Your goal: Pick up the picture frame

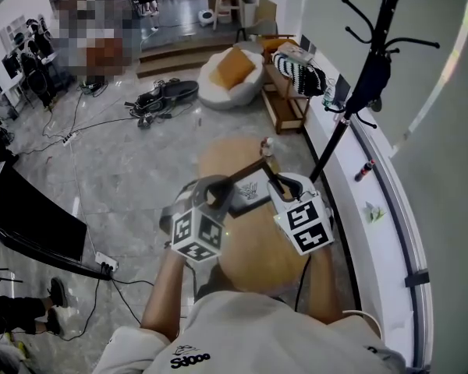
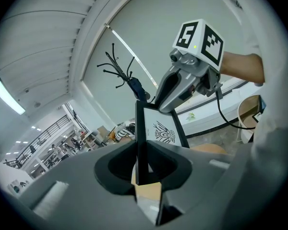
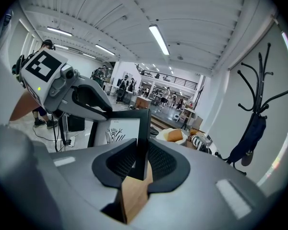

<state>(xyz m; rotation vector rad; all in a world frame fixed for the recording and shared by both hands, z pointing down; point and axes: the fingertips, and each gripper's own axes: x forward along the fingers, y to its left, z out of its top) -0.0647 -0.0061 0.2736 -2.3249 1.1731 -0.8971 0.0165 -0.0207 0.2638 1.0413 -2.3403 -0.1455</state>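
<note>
Both grippers grip the picture frame (image 1: 249,188) over a round wooden table (image 1: 259,249).

The left gripper (image 2: 144,163) has its jaws pressed onto one side edge of the black frame. The right gripper (image 3: 141,161) is clamped on the opposite edge, so the frame hangs between them with its white print showing. It appears lifted clear of the tabletop, though the head view leaves that uncertain. A black coat stand (image 1: 349,109) rises near the right gripper.

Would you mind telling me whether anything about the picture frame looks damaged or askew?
Nothing stands out: the picture frame looks intact, with the left gripper and right gripper each clamped on an opposite edge, over the round wooden table.
</note>
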